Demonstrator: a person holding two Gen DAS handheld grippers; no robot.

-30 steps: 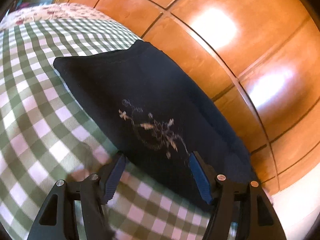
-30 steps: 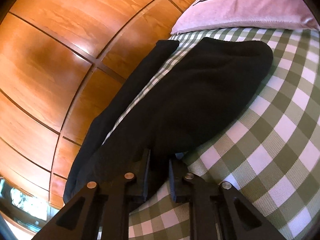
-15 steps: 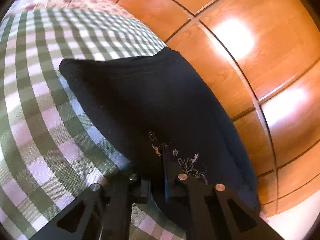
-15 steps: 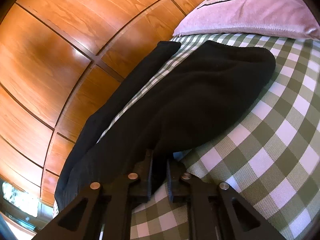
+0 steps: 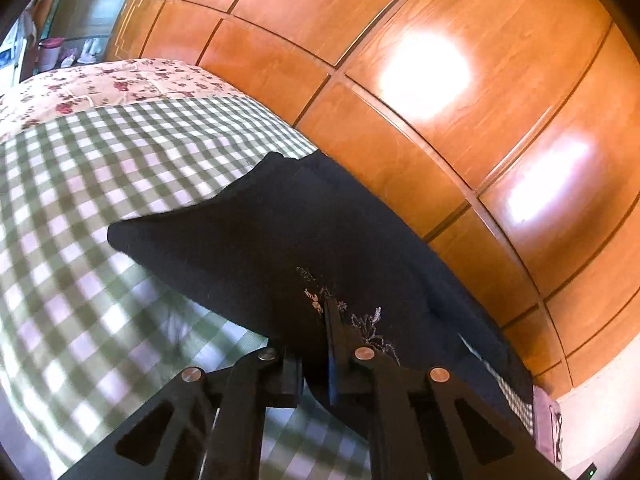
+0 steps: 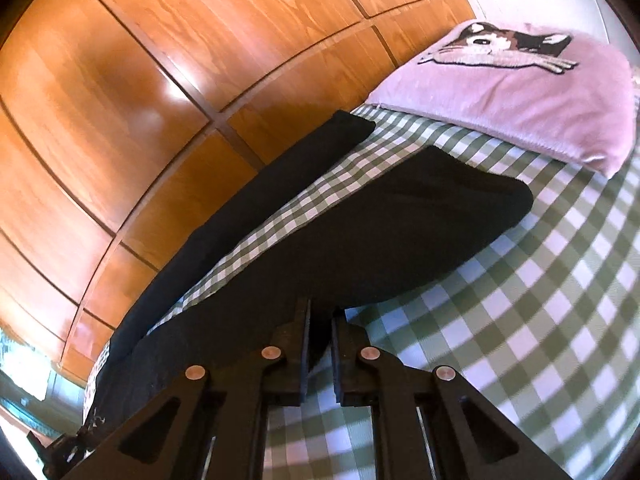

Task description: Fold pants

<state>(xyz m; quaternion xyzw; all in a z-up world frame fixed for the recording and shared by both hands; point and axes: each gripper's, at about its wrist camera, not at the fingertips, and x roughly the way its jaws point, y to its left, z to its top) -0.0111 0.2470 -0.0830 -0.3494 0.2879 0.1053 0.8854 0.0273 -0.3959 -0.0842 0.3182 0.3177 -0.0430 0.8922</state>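
Black pants [image 5: 256, 236] with a small floral embroidery lie on a green checked bedspread [image 5: 80, 184] beside a wooden wall. My left gripper [image 5: 316, 344] is shut on the near edge of the pants' upper part, close to the embroidery, and lifts the cloth off the bed. In the right wrist view the two legs [image 6: 380, 232] stretch away toward the pillow, the far leg along the wall. My right gripper [image 6: 320, 336] is shut on the near leg's edge and holds it raised above the bedspread [image 6: 540, 300].
A wooden panelled wall [image 5: 440, 80] runs along the far side of the bed. A pink pillow [image 6: 520, 92] with a cat picture lies at the head. A floral sheet [image 5: 100, 84] covers the bed's other end.
My left gripper closed on the pants' edge and has lifted it. My right gripper stayed shut on the leg and rose, pulling the cloth up off the bedspread.
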